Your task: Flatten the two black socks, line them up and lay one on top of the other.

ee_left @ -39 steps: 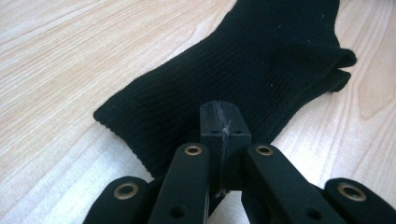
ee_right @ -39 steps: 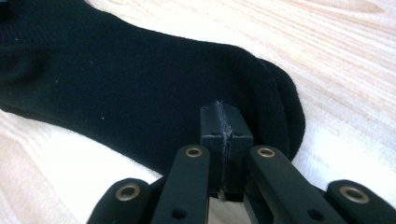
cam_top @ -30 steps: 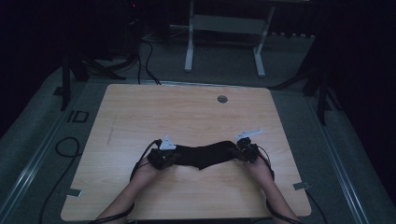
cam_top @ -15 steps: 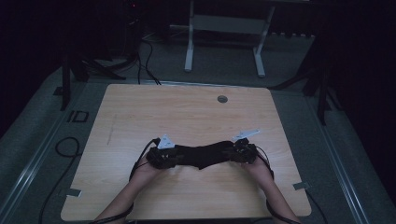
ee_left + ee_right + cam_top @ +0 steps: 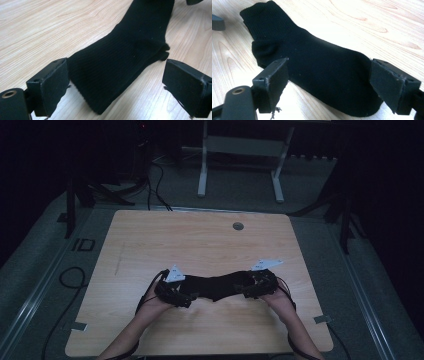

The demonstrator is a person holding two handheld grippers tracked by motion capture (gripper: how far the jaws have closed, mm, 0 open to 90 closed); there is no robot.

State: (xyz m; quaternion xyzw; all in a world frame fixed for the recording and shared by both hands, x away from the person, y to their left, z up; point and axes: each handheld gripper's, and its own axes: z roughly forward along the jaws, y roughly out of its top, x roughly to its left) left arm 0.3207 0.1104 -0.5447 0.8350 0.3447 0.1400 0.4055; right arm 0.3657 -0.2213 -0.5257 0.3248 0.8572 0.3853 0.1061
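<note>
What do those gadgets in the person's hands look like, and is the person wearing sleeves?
Each gripper, left and right, is black, with a pale grey three-cornered plate on top and a thin dark cable trailing back along the arm. Up close, the fingers are blocky black pads with screw holes. The forearms are bare; no sleeves show.
</note>
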